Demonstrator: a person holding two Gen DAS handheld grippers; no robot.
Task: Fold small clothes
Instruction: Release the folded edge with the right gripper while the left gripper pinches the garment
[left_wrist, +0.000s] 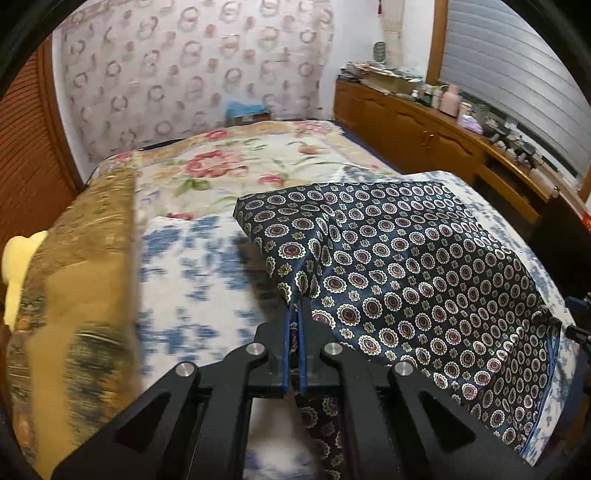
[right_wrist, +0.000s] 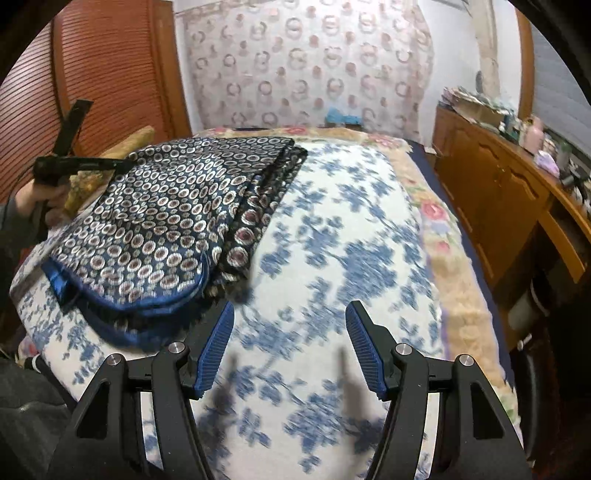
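A dark blue garment with a ring-and-flower print (left_wrist: 413, 273) lies folded on the blue-and-white floral bedspread (left_wrist: 192, 280). My left gripper (left_wrist: 295, 306) is shut on the garment's left edge and lifts it a little. In the right wrist view the garment (right_wrist: 162, 221) sits at the left, with a blue-trimmed edge nearest me, and the left gripper (right_wrist: 122, 164) holds its far side. My right gripper (right_wrist: 290, 317) is open and empty just above the bedspread (right_wrist: 332, 266), to the right of the garment and apart from it.
A gold patterned pillow (left_wrist: 74, 295) lies along the bed's left side. A wooden cabinet (left_wrist: 424, 133) with clutter on top runs along the right wall. A slatted wooden door (right_wrist: 110, 66) stands at the left. A rose-print blanket (left_wrist: 236, 158) covers the far bed.
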